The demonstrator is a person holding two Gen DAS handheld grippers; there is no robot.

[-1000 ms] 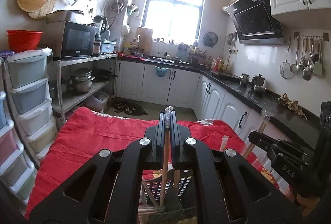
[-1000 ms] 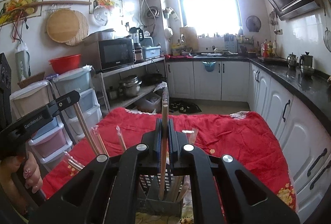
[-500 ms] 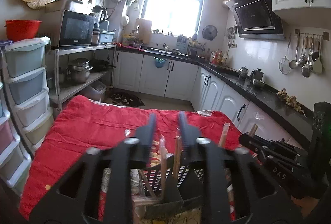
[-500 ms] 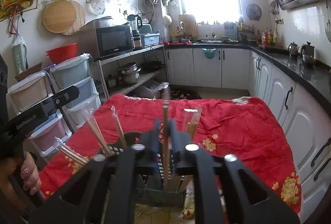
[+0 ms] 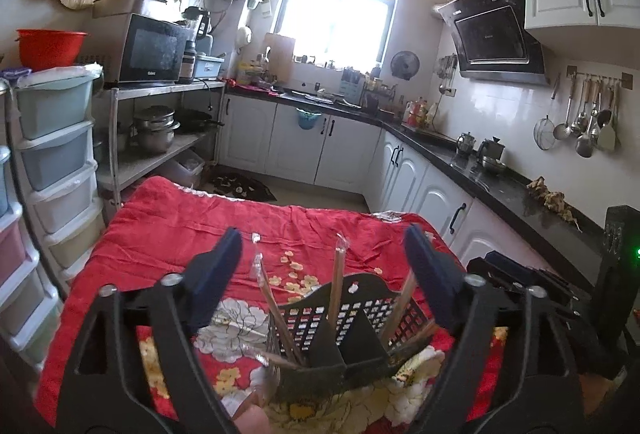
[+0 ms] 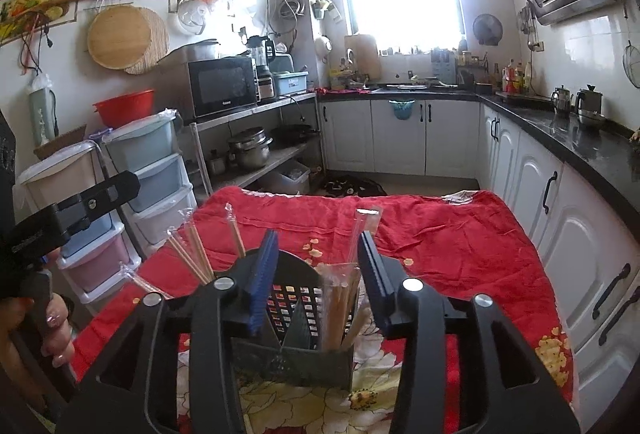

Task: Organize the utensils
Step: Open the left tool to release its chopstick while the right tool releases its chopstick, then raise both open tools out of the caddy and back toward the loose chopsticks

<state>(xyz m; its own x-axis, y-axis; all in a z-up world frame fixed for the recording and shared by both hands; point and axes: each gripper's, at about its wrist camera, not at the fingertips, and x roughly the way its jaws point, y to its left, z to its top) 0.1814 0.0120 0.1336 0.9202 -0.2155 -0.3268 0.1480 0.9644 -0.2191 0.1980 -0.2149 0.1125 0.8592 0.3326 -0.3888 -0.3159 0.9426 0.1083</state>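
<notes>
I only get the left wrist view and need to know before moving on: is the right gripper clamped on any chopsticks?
Observer: No. The right gripper has its jaws opening; wrapped chopsticks stand between them in the black holder, with neither pad pressing on them.
Operator: Is anything close to that holder on its far side?
Observer: Only a hand with painted nails, at the left edge of the right wrist view, well clear of the holder.
</notes>
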